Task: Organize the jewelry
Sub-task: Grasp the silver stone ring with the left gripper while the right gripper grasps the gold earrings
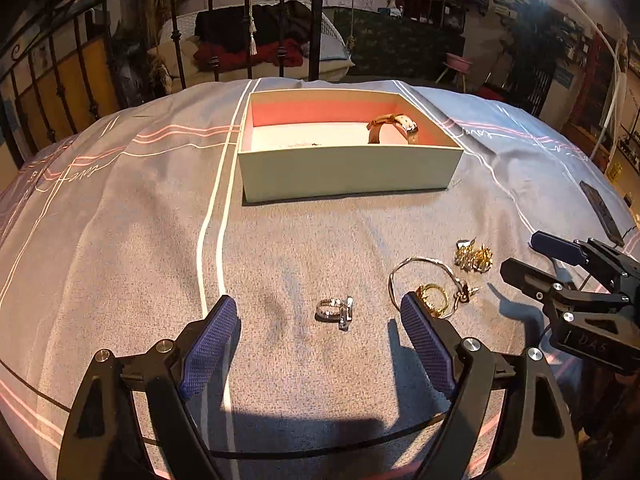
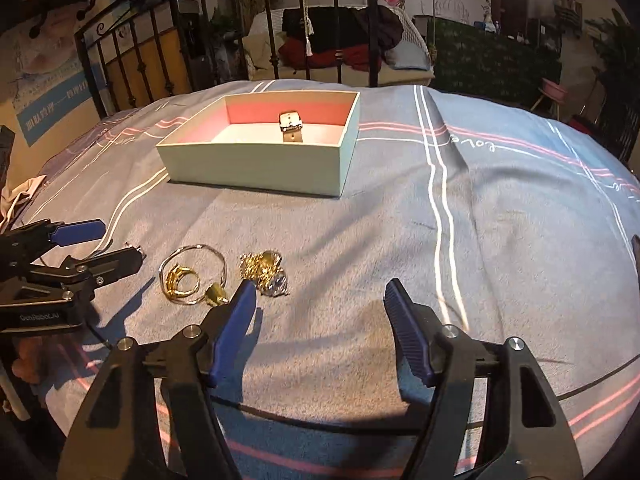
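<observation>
One open rectangular cardboard box [image 1: 348, 172], pale green outside and pink on its inner walls, sits on the grey bedspread [image 1: 120, 240] with white and pink stripes. Inside it stands one brown-strapped wristwatch [image 1: 394, 128] with a silver case, near the box's right wall in the left wrist view; a few tiny pieces lie on the white floor of the box, too small to tell.

Outside the box, four lots of jewelry lie on the cloth: one silver ring [image 1: 335, 312], one thin silver bangle [image 1: 424, 280], a set of gold rings [image 1: 432, 298] lying inside the bangle's loop, and one heap of gold chain [image 1: 474, 258] just beyond it.

The left gripper [image 1: 318, 344] has its blue pads spread wide, the silver ring on the cloth between and ahead of them, untouched. The right gripper [image 2: 320, 328] also stands apart and empty, its left pad just beside the gold heap.
</observation>
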A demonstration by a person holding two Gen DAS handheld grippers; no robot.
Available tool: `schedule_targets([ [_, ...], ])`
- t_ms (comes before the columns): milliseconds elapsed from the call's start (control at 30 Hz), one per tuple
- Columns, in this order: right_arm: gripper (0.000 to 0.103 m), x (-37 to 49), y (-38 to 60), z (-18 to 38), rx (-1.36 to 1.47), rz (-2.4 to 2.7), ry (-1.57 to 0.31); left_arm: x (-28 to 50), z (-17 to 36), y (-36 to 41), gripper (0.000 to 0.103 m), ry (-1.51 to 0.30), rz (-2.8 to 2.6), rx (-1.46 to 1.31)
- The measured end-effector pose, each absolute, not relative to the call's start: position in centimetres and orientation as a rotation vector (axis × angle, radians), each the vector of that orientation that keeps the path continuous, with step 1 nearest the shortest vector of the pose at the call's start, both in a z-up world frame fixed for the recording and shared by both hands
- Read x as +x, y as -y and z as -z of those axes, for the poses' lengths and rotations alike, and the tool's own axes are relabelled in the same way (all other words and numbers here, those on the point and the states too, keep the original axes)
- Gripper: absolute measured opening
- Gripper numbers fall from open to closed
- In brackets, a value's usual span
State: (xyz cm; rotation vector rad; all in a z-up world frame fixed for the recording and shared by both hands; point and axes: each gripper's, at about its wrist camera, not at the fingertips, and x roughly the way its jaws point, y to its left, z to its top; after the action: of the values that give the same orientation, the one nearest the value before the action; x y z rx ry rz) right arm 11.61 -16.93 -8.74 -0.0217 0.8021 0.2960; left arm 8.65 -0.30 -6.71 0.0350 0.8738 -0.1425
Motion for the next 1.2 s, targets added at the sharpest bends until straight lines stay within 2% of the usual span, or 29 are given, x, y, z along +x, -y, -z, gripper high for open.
schedule_targets([
  [67,0.059,11.4,16.9,9.0,-0.033,-0.3,-0.811,8.8,7.0,0.4,0.078,-0.875,0.139,0.042],
  [167,0.054,11.2,16.6,9.1,-0.051,-0.314,-0.813,9.3,7.4,0.3,0.064,-0.898,0.144,0.039],
  [300,0.049,11.2,16.1,9.1,-0.078,-0.33,-0.815,9.5,7.8,0.6,0.063,-0.9,0.14,0.052],
  [367,0.045,11.4,15.7,9.1,-0.096,-0.344,-0.816,9.5,7.9,0.6,0.059,-0.894,0.136,0.056],
  [433,0.04,11.7,15.3,9.1,-0.111,-0.366,-0.817,9.5,7.9,0.8,0.052,-0.89,0.132,0.068],
  [533,0.04,12.1,14.7,9.2,-0.129,-0.405,-0.824,9.4,7.9,1.1,0.039,-0.879,0.134,0.086],
  [600,0.04,12.3,14.3,9.4,-0.148,-0.422,-0.826,9.3,7.9,1.3,0.021,-0.872,0.139,0.089],
  [733,0.039,12.4,13.9,9.2,-0.162,-0.433,-0.816,9.2,8.0,1.5,0.019,-0.871,0.144,0.097],
  [800,0.034,12.4,13.7,9.0,-0.166,-0.431,-0.807,9.2,8.0,1.7,0.019,-0.868,0.141,0.103],
  [833,0.027,12.4,13.7,9.0,-0.167,-0.432,-0.806,9.2,8.0,1.7,0.019,-0.867,0.141,0.104],
  [933,0.02,12.5,13.5,8.9,-0.175,-0.427,-0.809,9.1,8.0,1.7,0.019,-0.867,0.143,0.103],
  [1200,0.017,12.4,13.5,8.8,-0.173,-0.423,-0.802,9.1,7.9,1.3,0.019,-0.862,0.157,0.067],
])
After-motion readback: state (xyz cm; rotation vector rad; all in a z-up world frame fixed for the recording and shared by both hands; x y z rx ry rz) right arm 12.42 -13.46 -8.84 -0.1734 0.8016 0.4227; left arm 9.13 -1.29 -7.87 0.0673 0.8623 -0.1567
